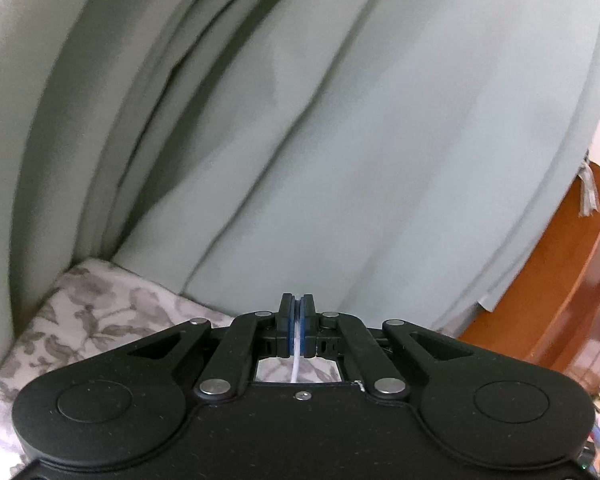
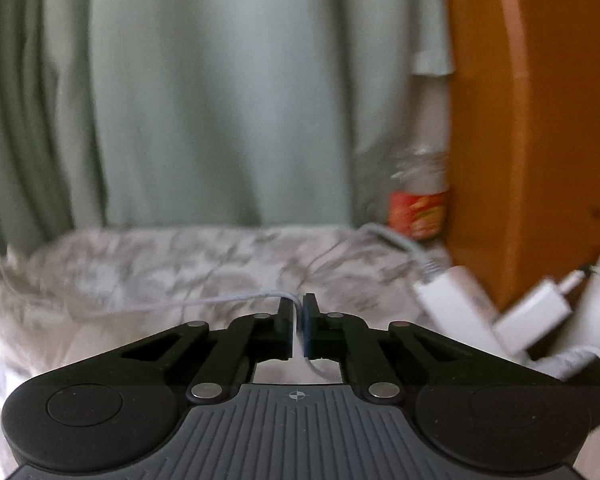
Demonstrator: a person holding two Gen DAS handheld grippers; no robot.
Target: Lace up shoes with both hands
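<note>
Now a thin white lace is being pinched flat between the blue pads of the left hand-held gripper, whose jaws are fully closed on it, the strand being seen running down through the gap toward the bedding below. Over on the right, the lace is being led in from the left across the floral bedcover and bent down between the jaws of the right hand-held gripper; those jaws are being shown all but shut, with only a sliver of light between them where the strand is being held. Both ends are probably being gripped this way so that the lace is kept taut and steerable between the two tools, which is what threading calls for. No shoe is being shown in either view, so where the eyelets lie cannot be told. Behind, a pale green curtain is being seen hanging, with an orange wooden panel to the right, a blurred bottle beside it and white chargers lying at the bed's edge, well clear of the lace.
</note>
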